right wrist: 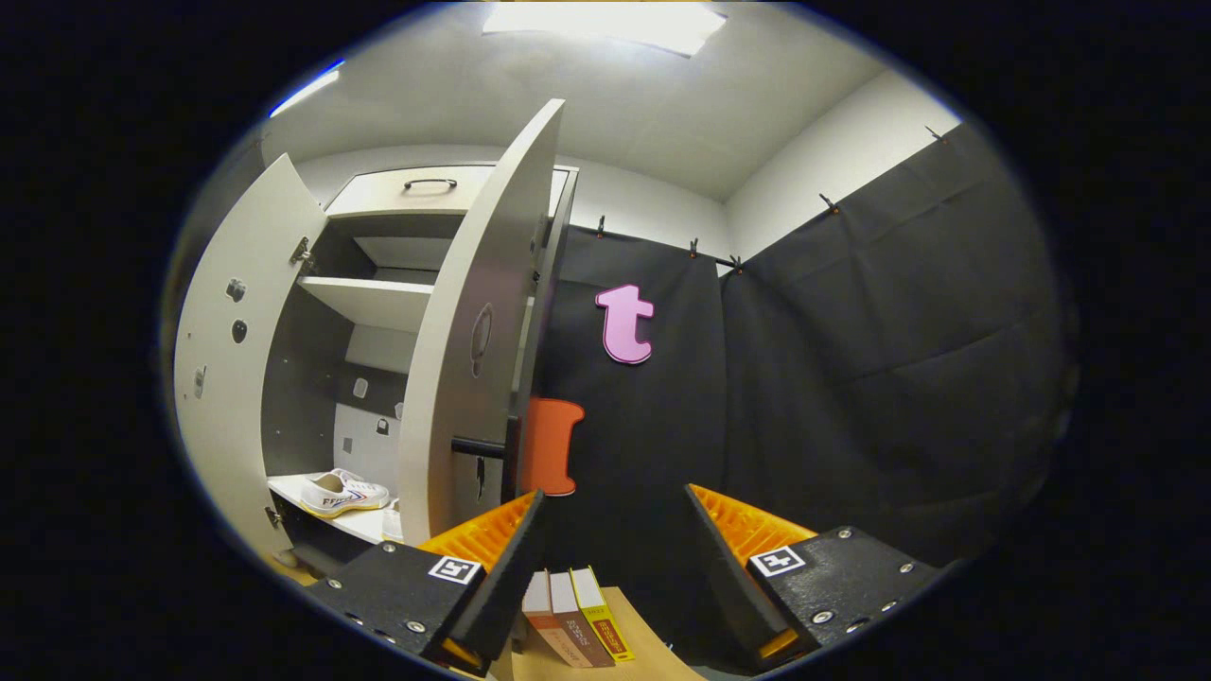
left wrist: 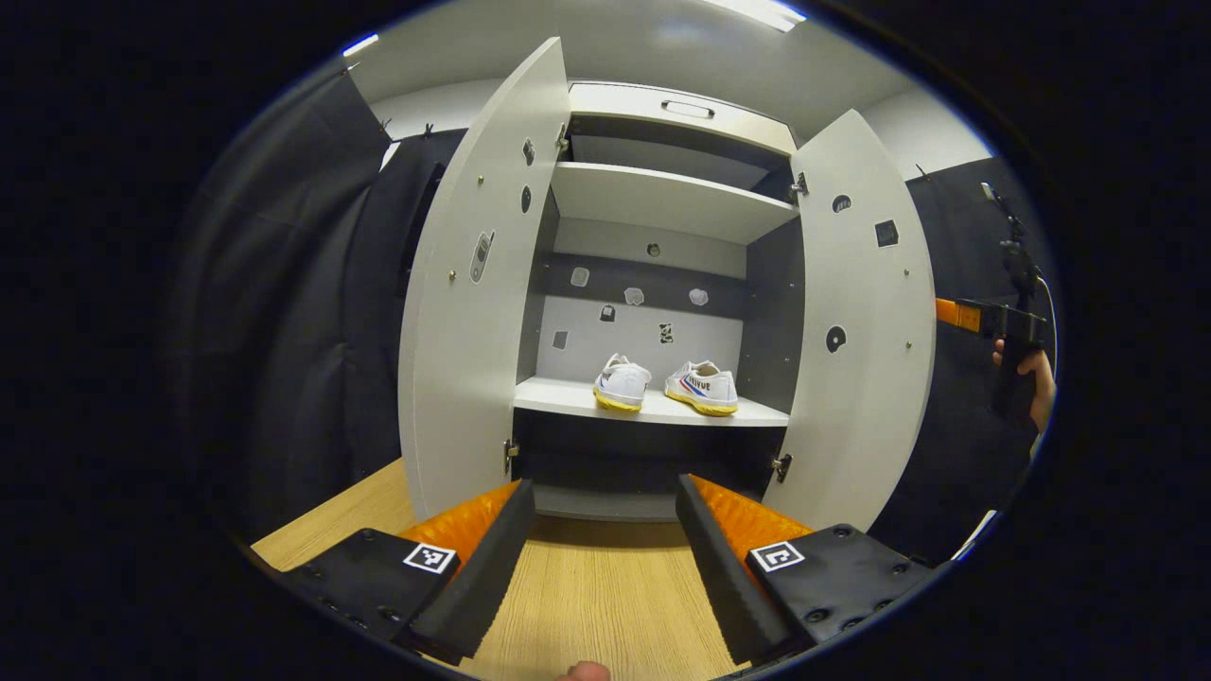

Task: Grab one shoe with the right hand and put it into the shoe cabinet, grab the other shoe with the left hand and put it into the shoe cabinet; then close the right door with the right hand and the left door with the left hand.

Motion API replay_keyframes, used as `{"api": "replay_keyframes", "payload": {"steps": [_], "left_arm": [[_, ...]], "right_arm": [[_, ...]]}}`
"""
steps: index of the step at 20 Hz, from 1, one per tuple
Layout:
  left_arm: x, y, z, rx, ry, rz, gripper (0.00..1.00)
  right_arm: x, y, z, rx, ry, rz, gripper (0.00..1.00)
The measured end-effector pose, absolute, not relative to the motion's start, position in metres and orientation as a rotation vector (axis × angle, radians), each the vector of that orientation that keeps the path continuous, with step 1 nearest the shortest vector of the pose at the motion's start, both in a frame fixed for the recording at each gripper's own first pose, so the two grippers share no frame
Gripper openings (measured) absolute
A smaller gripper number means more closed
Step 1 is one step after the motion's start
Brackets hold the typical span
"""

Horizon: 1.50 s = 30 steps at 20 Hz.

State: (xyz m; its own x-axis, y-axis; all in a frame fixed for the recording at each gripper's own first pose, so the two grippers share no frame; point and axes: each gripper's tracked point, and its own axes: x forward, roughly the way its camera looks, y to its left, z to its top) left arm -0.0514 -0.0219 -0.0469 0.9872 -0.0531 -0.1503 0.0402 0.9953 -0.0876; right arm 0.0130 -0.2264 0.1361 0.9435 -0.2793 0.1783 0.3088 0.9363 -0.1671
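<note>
A grey shoe cabinet (left wrist: 662, 203) stands on a wooden bench (left wrist: 605, 605) with both doors swung wide, and two white shoes sit side by side on its lower shelf (left wrist: 568, 397). The left shoe (left wrist: 622, 383) rests near the middle of that shelf, heel toward the camera; the right shoe (left wrist: 702, 388), striped on its side, lies just beside it toward the shelf's right end, the two apart. The left door (left wrist: 473, 303) and the right door (left wrist: 866, 322) both stand open, stickers dotted over their inner faces and over the cabinet's back panel. An upper shelf (left wrist: 662, 194) and a handled drawer front (left wrist: 686, 112) sit above

In the left gripper view the left tongs (left wrist: 605, 530) hang spread wide and empty above the bench, facing the cabinet's opening. Past the outer edge of the right door, a hand (left wrist: 1036, 383) holds the other tool off the cabinet's right side

In the right gripper view the right tongs (right wrist: 615, 544) are likewise spread and pinching nothing, aimed at the booth's black cloth wall beside the right door (right wrist: 478, 331), seen nearly edge-on. One shoe (right wrist: 342, 492) shows on the lower shelf past that door. A few books (right wrist: 577, 615) lean on the bench between the fingers
</note>
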Motion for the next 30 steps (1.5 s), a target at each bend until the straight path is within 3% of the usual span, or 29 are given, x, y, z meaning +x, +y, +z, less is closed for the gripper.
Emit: {"api": "replay_keyframes", "payload": {"steps": [5, 15, 18, 26, 30], "left_arm": [[-0.051, -0.014, -0.049, -0.100, 0.160, -0.035, 0.97], [-0.054, 0.012, -0.044, -0.102, 0.142, 0.013, 0.97], [-0.056, 0.022, -0.045, -0.097, 0.141, 0.037, 0.99], [-0.061, 0.039, -0.049, -0.110, 0.148, 0.066, 0.97], [-0.059, 0.043, -0.046, -0.108, 0.139, 0.067, 0.97]], "right_arm": [[0.014, -0.201, 0.135, -0.192, -0.157, -0.265, 0.86], [0.044, -0.087, 0.124, -0.156, -0.155, -0.045, 0.85], [0.061, -0.061, 0.130, -0.165, -0.175, -0.009, 0.89], [0.107, -0.018, 0.113, -0.159, -0.130, 0.047, 0.96], [0.117, -0.012, 0.110, -0.182, -0.131, 0.043, 0.92]]}}
